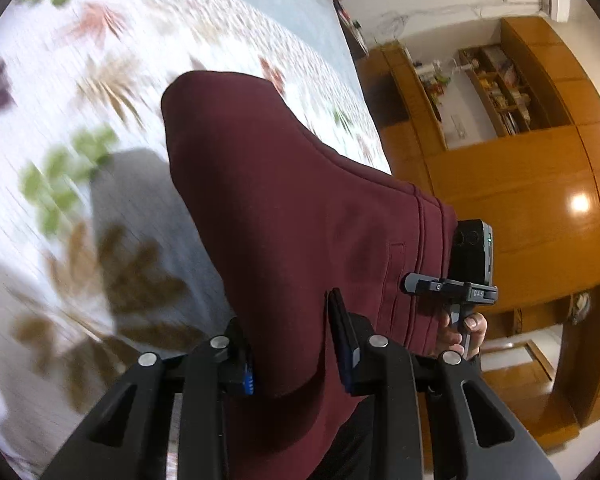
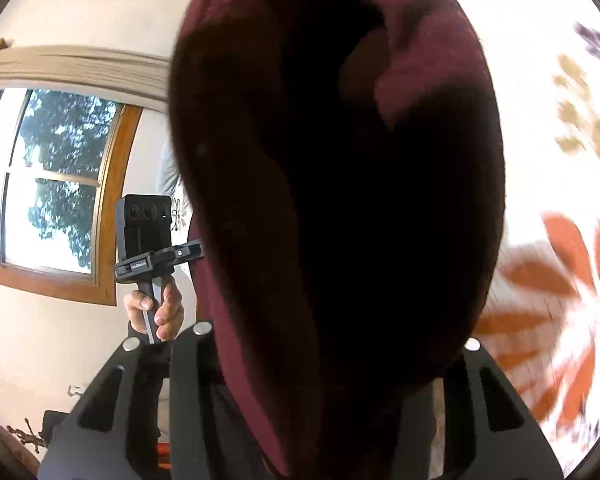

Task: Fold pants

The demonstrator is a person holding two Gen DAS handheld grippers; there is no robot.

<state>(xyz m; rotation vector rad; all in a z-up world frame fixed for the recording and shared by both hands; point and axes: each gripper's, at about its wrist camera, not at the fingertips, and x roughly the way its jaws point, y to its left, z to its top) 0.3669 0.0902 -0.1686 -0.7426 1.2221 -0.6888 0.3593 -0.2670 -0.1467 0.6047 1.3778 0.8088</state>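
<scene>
Left wrist view: maroon pants (image 1: 284, 208) held aloft over the bed (image 1: 100, 92), long axis running from the claw up and away, waistband seams toward the right. Left claw (image 1: 296, 344) clenched on pants fabric, cloth pinched between both fingers. Right claw (image 1: 452, 284) at the waistband edge, grip hidden. Floral bedspread, wooden cabinets (image 1: 520, 200).

Right wrist view: pants (image 2: 340, 184) filling the frame, draped over the right claw (image 2: 332, 360); closure cannot be told. Left claw (image 2: 156, 256) beside the cloth. Window (image 2: 52, 184), white wall.
</scene>
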